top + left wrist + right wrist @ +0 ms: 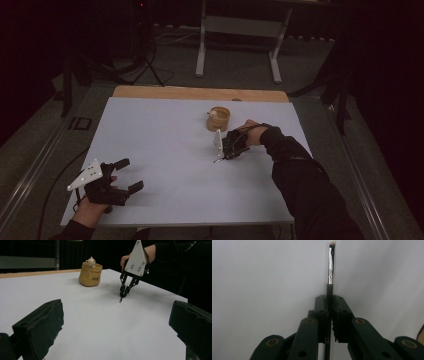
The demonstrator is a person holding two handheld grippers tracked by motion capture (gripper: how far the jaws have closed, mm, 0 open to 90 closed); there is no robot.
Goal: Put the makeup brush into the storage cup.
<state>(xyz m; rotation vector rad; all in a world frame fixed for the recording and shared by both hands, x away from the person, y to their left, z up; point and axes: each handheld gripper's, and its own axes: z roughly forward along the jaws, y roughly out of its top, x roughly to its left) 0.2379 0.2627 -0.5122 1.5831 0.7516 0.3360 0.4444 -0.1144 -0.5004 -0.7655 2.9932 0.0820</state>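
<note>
The right gripper (329,306) is clenched on a thin makeup brush (330,267), its tip against the white worktop (165,150) just in front of a tan pouch (218,119) holding a small figurine (90,262). The left gripper (127,175) rests near the front-left corner, jaws spread apart and holding nothing.

Rt tongs (329,307) tight on thin brush (331,265), tip fwd

The high view looks forward and down over the whole table (165,150). The left gripper view sits low at the near left, facing right and far — sharing the pot (90,275). The right gripper view looks closely down its jaws.
</note>
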